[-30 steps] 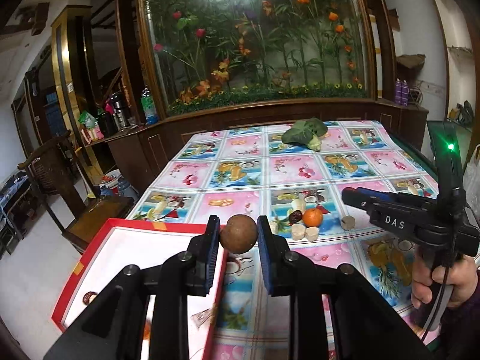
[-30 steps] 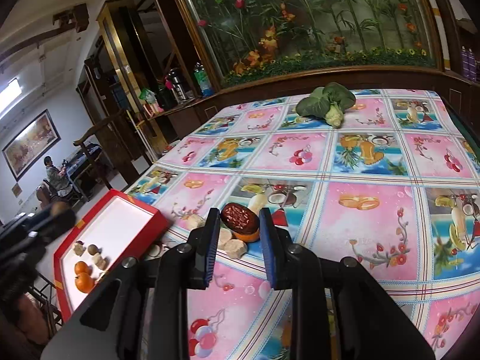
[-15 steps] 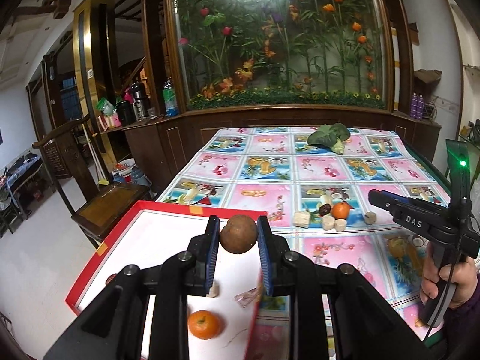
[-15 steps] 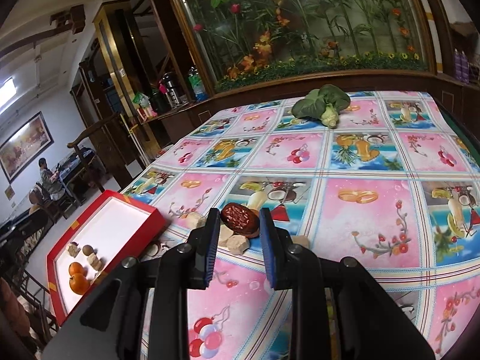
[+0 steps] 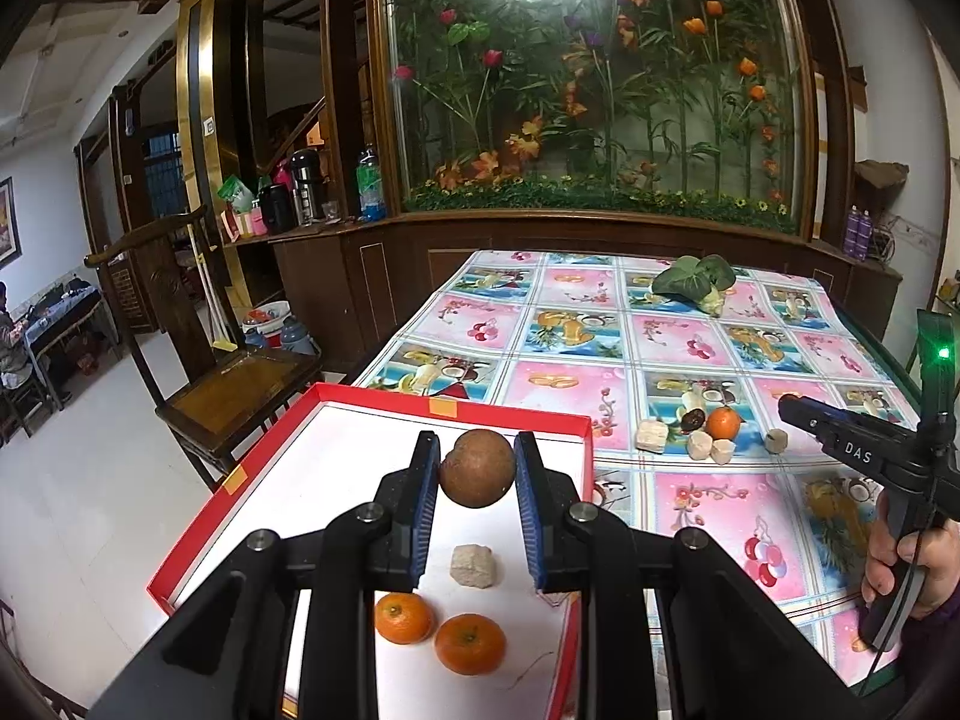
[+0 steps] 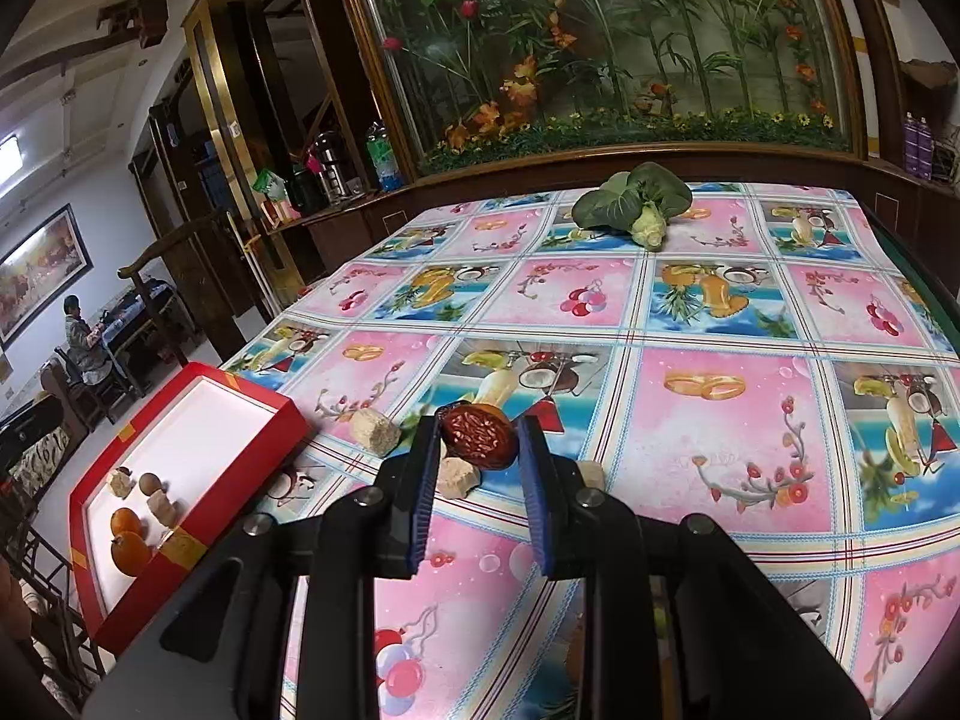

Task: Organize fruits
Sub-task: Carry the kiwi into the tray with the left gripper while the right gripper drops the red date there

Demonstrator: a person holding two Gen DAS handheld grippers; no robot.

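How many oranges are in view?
3: two oranges lie side by side in the red box, one left of the other, and a third sits on the tablecloth; others may be hidden.

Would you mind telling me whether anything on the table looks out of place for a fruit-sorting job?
Yes: a leafy green vegetable lies alone at the far end of the tablecloth, well apart from the fruit cluster and the red box. Nothing looks spilled or damaged.

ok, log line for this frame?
left gripper: shut on brown round fruit, over red tray | right gripper: shut on red date, above tablecloth
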